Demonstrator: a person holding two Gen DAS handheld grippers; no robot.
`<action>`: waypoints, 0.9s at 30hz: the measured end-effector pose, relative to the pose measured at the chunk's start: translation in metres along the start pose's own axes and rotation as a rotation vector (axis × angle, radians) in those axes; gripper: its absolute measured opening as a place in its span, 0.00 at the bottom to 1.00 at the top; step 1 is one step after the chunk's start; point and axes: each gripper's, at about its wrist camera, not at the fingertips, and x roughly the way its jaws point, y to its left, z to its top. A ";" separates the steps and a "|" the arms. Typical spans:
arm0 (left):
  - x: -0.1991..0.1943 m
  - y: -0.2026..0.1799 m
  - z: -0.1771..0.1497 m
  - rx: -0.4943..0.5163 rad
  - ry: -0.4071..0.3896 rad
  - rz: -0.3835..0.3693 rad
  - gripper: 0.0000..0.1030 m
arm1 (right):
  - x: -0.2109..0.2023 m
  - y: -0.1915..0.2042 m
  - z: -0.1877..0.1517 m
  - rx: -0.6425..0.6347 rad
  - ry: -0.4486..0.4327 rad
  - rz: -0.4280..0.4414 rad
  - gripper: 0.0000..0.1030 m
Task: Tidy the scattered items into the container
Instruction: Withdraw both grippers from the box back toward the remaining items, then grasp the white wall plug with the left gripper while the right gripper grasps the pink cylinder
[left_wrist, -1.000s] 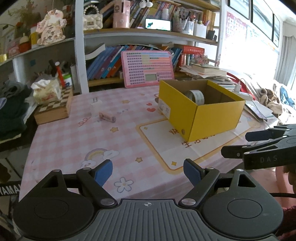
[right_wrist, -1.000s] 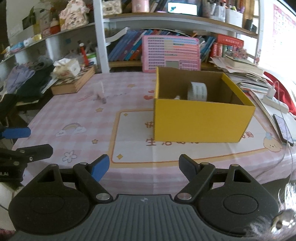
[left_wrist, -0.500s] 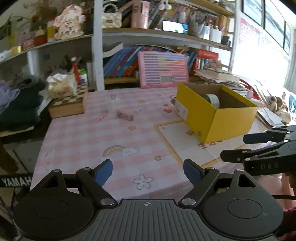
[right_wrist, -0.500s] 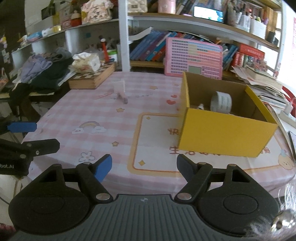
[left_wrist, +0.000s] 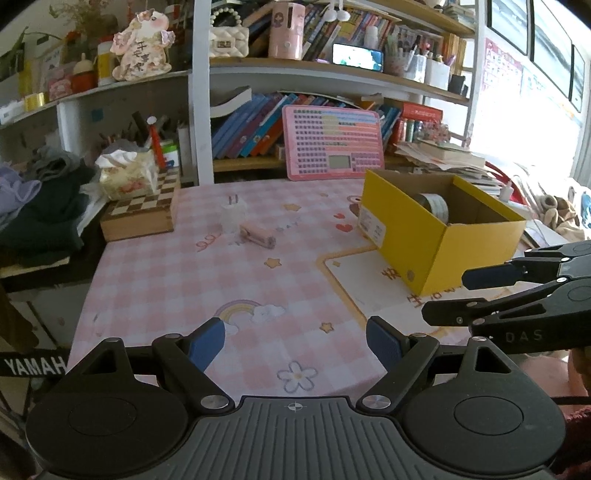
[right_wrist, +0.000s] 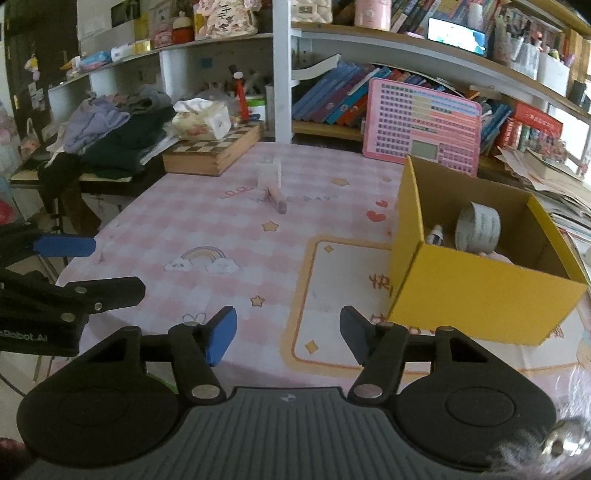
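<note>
Two small things are not yet tidied and lie together near the far middle of the counter (left_wrist: 155, 280): a pale translucent plug-like piece (left_wrist: 232, 218) with two prongs pointing up, and a pink, short, tube-shaped item (left_wrist: 257, 236) lying flat, touching it or just beside it; which one, I cannot tell. Both are well apart from the yellow cardboard box (right_wrist: 480, 291), which already holds a roll of tape (right_wrist: 477, 228) and a small bottle (right_wrist: 435, 235). I judge both items light and stiff. The pink one is round, so it may roll away under a push; it is better to take it across its middle, with the pads on its long sides. The pale piece looks smooth and perhaps slippery, so its flat body is a safer place than the prongs. The left tool (left_wrist: 294, 341) is released, wide and empty, hanging over the near edge. The right tool (right_wrist: 288, 334) is also empty, and its jaws are closing on nothing. The counter has a pink checked cloth that looks smooth and flat. Behind are crowded bookshelves, a pink keyboard toy (left_wrist: 332, 142), a chessboard box (left_wrist: 142, 210) and a pile of clothes (left_wrist: 40, 206).
</note>
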 end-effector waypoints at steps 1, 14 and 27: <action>0.003 0.002 0.002 -0.007 0.001 0.004 0.83 | 0.003 0.000 0.002 -0.006 0.000 0.005 0.59; 0.063 0.020 0.041 -0.060 0.024 0.048 0.83 | 0.078 -0.024 0.053 0.001 0.052 0.110 0.59; 0.140 0.047 0.082 -0.082 0.080 0.082 0.83 | 0.155 -0.039 0.100 -0.100 0.108 0.141 0.48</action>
